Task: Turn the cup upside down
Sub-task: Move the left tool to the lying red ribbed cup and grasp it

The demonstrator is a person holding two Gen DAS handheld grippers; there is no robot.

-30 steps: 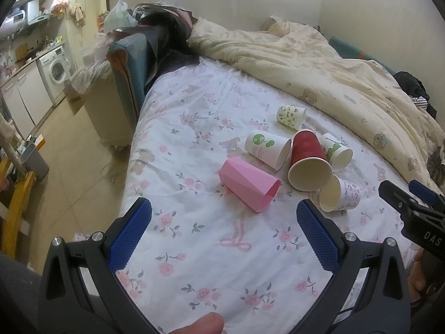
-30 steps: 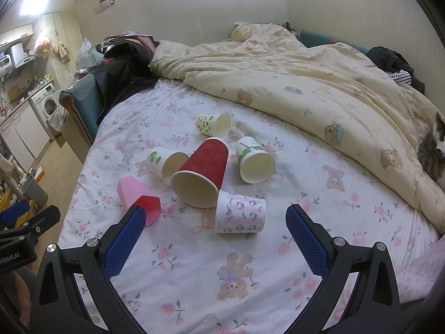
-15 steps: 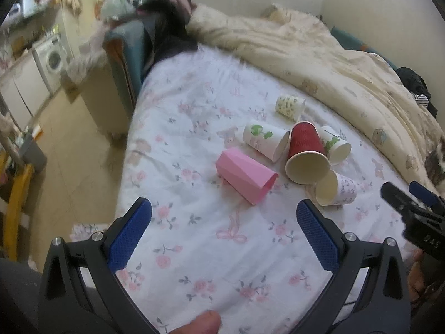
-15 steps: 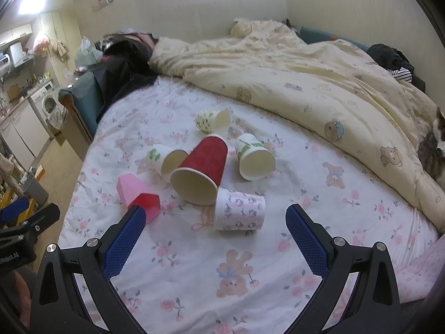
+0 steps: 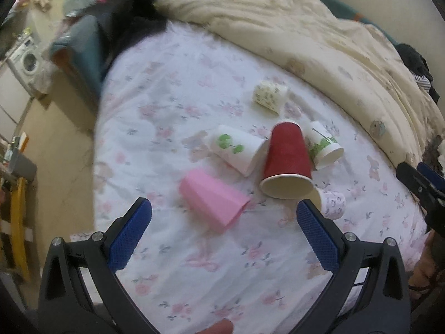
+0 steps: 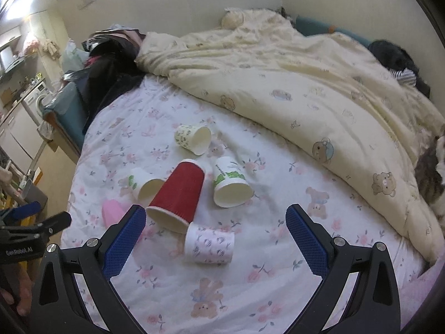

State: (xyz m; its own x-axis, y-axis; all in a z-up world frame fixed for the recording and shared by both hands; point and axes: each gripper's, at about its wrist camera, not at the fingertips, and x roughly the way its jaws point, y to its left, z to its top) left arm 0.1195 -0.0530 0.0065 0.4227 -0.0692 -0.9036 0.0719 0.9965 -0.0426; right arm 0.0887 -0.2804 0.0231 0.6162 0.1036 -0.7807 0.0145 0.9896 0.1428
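Note:
Several cups lie on their sides on the flowered bed sheet (image 5: 172,91). A pink cup (image 5: 212,201) lies nearest my left gripper (image 5: 222,231), which is open, empty and just short of it. A red cup (image 5: 287,162) (image 6: 178,194) lies in the middle, between a white cup with green print (image 5: 236,149) and another white-and-green cup (image 5: 324,146) (image 6: 230,185). A small patterned cup (image 6: 210,245) lies just ahead of my right gripper (image 6: 215,236), which is open and empty. A yellow-print cup (image 6: 193,137) lies farther back.
A cream duvet (image 6: 306,89) covers the right and far part of the bed. A cat (image 6: 432,178) lies at the right edge. Dark clothes (image 6: 111,64) and a teal bed end (image 5: 83,47) are at the far left. The floor (image 5: 64,150) drops off left.
Both grippers have moved forward and lower toward the cups; the left view is blurred with motion. The pink cup is now close between the left fingers' line. The cups have not moved.

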